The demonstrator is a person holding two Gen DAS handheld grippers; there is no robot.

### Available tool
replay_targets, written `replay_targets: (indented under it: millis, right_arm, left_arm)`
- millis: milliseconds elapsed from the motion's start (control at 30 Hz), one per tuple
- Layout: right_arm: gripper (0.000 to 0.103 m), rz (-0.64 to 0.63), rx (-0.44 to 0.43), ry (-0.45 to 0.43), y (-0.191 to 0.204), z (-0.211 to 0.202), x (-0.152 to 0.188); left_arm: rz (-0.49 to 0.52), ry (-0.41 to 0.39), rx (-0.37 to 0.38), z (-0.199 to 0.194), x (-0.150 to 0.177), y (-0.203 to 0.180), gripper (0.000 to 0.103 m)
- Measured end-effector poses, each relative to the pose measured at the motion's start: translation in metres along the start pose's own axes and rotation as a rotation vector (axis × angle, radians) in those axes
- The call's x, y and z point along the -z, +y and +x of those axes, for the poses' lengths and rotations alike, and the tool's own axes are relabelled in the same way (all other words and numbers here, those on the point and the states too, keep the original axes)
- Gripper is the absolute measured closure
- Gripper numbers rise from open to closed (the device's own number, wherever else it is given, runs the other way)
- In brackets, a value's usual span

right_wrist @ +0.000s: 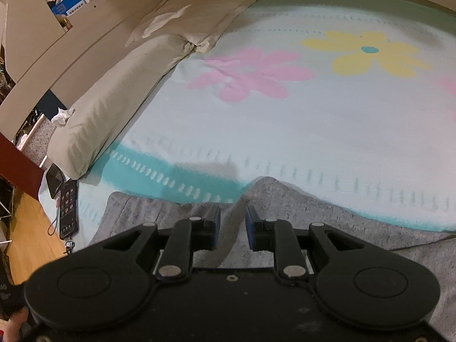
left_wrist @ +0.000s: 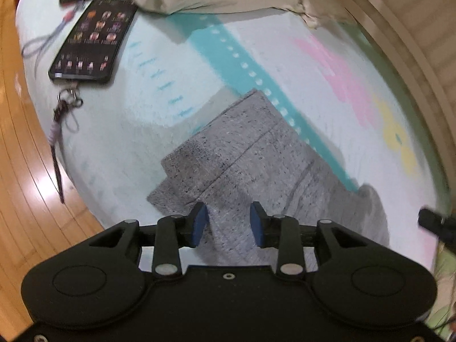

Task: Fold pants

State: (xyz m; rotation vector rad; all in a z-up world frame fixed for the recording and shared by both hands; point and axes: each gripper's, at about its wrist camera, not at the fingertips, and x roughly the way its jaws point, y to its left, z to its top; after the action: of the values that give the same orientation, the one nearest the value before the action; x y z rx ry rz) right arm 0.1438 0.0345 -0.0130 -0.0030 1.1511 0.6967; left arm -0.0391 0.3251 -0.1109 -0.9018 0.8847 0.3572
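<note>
Handling soft, light heather-grey knit pants (left_wrist: 242, 154) | left gripper (left_wrist: 228, 222) spread over cloth, right gripper (right_wrist: 233, 222) narrowly parted, neither pinching | take hem corners (floppy), beside teal stripe (left_wrist: 228, 57)

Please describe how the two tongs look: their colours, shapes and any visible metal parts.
Both the left tongs and the right tongs look identical: matte black plastic bodies with rounded lobes bearing circular outlines, black linkage arms with silver rivets, and blue pads on the fingers. No cables or sleeves show.

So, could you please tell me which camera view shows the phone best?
The left wrist view: the phone lies large on the bed's edge, its lit screen of icons and its strap charm visible. The right wrist view shows the same phone only small and dark at the far left, below the pillow.
</note>
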Motion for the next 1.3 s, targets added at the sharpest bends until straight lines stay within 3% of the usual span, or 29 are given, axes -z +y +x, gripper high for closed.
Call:
replay_targets:
  millis: [133, 200, 367, 567, 667, 733, 833, 933, 1033, 1100, 1200, 1300]
  right_arm:
    - [0.081, -0.002, 0.004, 0.013, -0.001, 0.004, 0.001]
    - [0.081, -0.011, 0.002, 0.022, -0.001, 0.005, 0.002]
    - [0.081, -0.058, -0.003, 0.053, 0.0, 0.008, 0.01]
    - [0.081, -0.091, -0.003, 0.094, 0.002, 0.011, 0.02]
    - [0.081, -0.107, -0.016, 0.095, 0.006, 0.01, 0.021]
    - [0.081, -0.124, -0.023, 0.092, 0.01, 0.01, 0.022]
    - [0.081, -0.149, -0.03, 0.09, 0.017, 0.009, 0.024]
    - [0.081, -0.177, -0.039, 0.091, 0.023, 0.006, 0.027]
    - [0.081, -0.2, -0.045, 0.091, 0.026, 0.005, 0.028]
    - [0.081, -0.207, -0.051, 0.094, 0.028, 0.005, 0.028]
    - [0.081, -0.226, -0.055, 0.094, 0.029, 0.004, 0.029]
    - [0.081, -0.237, -0.056, 0.089, 0.029, 0.003, 0.029]
  left_arm:
    - [-0.063, 0.009, 0.017, 0.015, -0.001, 0.008, 0.056]
    - [-0.064, -0.002, 0.033, 0.014, 0.001, 0.006, 0.049]
    - [-0.03, -0.047, 0.069, 0.011, 0.009, 0.004, 0.043]
    - [-0.137, -0.132, 0.228, -0.006, 0.019, 0.019, 0.039]
    - [-0.123, -0.149, 0.302, -0.012, 0.017, 0.02, 0.039]
    - [-0.111, -0.158, 0.25, -0.009, 0.015, 0.019, 0.039]
    - [-0.131, -0.108, 0.193, 0.003, 0.013, 0.024, 0.044]
    - [-0.107, -0.153, 0.188, -0.005, 0.006, 0.024, 0.045]
    - [-0.022, -0.21, 0.098, -0.009, -0.008, 0.018, 0.044]
    - [-0.018, -0.148, 0.061, -0.001, -0.017, 0.022, 0.044]
    - [-0.051, -0.05, 0.084, 0.009, -0.021, 0.034, 0.044]
    - [0.023, -0.001, 0.053, 0.016, -0.025, 0.036, 0.044]
